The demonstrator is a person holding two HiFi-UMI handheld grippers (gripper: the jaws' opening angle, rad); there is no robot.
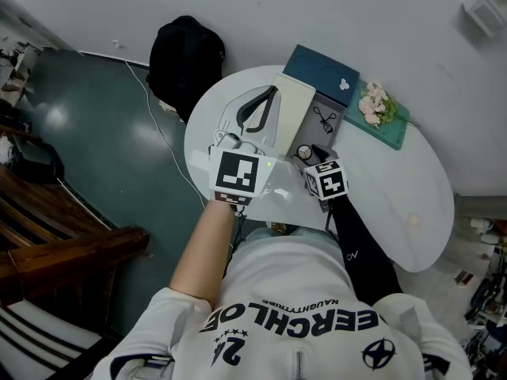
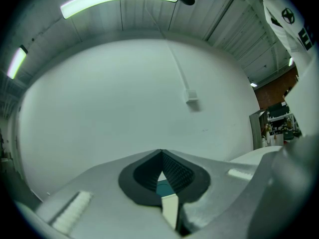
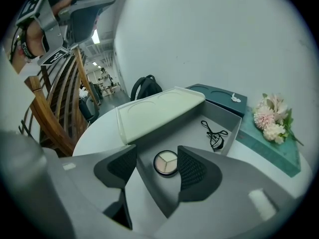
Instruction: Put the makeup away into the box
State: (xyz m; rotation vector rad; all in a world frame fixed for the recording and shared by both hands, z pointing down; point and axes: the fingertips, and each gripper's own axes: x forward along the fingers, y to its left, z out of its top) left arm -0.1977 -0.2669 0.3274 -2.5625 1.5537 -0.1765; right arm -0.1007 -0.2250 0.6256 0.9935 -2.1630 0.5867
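The compact [image 3: 166,162], a round palette of three pale shades, is lying flat on the grey floor of the box [image 3: 227,114], at the box's near end; the right gripper [image 3: 156,157] is hanging over it, tilted downward, its jaws standing apart with the compact showing between them; the right-hand pad is sitting just beside the compact's rim and neither pad is pressing on it, so this gripper is carrying nothing; farther in, toward the box's far right corner, a black eyelash curler [image 3: 214,136] is lying on the same floor; a cream tray [image 3: 159,111] is leaning across the box's left edge, a teal lid [image 3: 219,94] is resting beyond the far wall, and pink flowers [image 3: 271,118] are sitting to the right on the white table [image 1: 396,188]; the left gripper [image 2: 160,154] is hovering high on the left, pointing level at the wall, its jaws closed together on nothing; judging by this, the compact is already delivered and the step in hand is a clean withdrawal; the jaws are best held wide while lifting straight up and back, so the right pad is not dragging or flipping the compact; the tray looks merely propped, so staying clear of its edge matters.
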